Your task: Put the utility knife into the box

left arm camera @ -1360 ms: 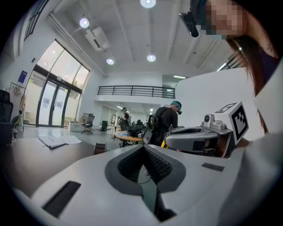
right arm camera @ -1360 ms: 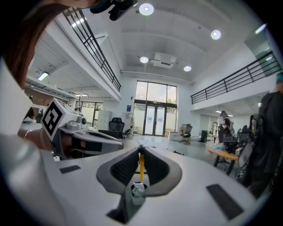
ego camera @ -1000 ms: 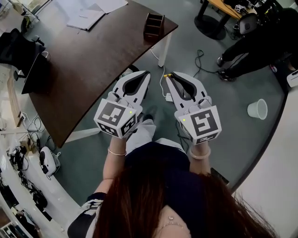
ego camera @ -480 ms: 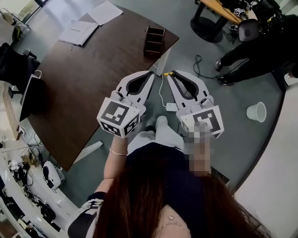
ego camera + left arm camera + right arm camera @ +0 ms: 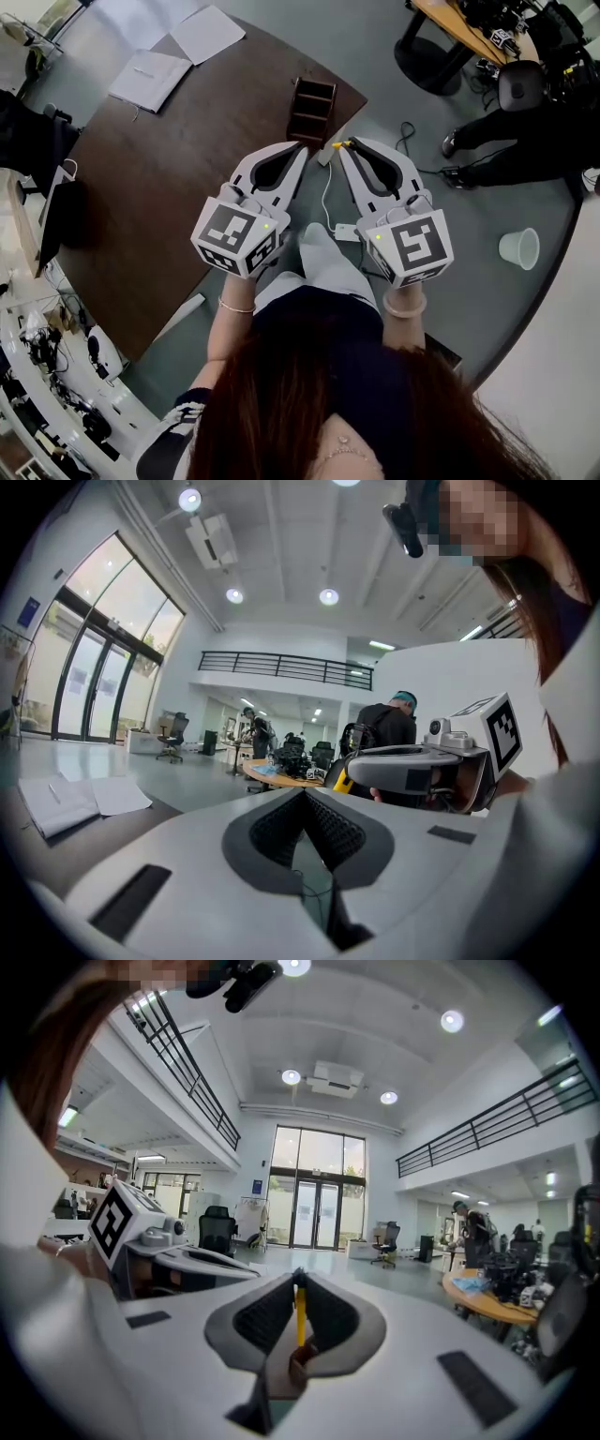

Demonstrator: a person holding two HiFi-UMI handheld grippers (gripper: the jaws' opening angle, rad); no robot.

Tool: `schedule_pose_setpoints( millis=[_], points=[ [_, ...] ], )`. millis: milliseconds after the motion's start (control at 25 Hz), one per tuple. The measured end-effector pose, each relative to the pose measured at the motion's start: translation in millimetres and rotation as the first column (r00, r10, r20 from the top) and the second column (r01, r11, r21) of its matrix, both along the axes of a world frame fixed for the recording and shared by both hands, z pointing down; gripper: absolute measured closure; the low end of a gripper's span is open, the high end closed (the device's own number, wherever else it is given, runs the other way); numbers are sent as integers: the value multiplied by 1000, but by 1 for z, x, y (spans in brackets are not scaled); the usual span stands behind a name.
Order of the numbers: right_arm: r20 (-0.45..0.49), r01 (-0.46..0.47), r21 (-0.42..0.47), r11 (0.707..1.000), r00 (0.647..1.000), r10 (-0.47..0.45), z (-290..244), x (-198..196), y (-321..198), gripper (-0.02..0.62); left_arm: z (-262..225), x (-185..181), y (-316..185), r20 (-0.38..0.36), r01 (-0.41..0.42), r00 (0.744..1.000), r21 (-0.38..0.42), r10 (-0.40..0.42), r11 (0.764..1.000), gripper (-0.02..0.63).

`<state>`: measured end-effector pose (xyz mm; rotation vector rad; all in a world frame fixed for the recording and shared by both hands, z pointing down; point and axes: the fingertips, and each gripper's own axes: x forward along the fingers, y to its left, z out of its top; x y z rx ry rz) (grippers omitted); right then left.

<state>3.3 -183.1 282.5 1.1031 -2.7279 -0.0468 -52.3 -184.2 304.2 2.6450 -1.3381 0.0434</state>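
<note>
A brown wooden box (image 5: 311, 111) with open compartments stands at the corner of the dark table (image 5: 169, 178). My right gripper (image 5: 343, 146) is shut on the yellow utility knife (image 5: 337, 144), whose tip pokes out just below the box. In the right gripper view the utility knife (image 5: 300, 1314) stands on edge between the jaws of the right gripper (image 5: 298, 1281). My left gripper (image 5: 300, 148) is beside it, shut on nothing, over the table's edge. In the left gripper view the left gripper (image 5: 305, 795) has closed jaws, and the right gripper (image 5: 412, 767) shows at the right.
Papers (image 5: 150, 77) lie at the table's far end and a monitor (image 5: 54, 225) stands at its left. On the floor are a power strip (image 5: 345, 232) with cables and a white paper cup (image 5: 520, 247). A person in black (image 5: 525, 131) is at the right.
The table corner and the box have come nearer to the gripper tips as the person walked forward. Both grippers keep their pose and the right one still holds the knife.
</note>
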Motion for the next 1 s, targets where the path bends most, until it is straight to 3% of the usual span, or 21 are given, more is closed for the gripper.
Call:
schedule_pose_setpoints(
  millis=[200,440,1000],
  points=[
    [-1,42,2,999,999,-42,1,2,-53,546,1,-2,-49,0,57,998,7,-57,998,604],
    [9,86,2,996,996,-86,-1,-7,-82,546,-2,-3,-82,-3,68,998,5,-68,998,604],
    [48,21,-86,996,999,-17,19,-23,-123,546,16,-23,-126,-7,10,1000,-48,-11,999,604]
  ],
)
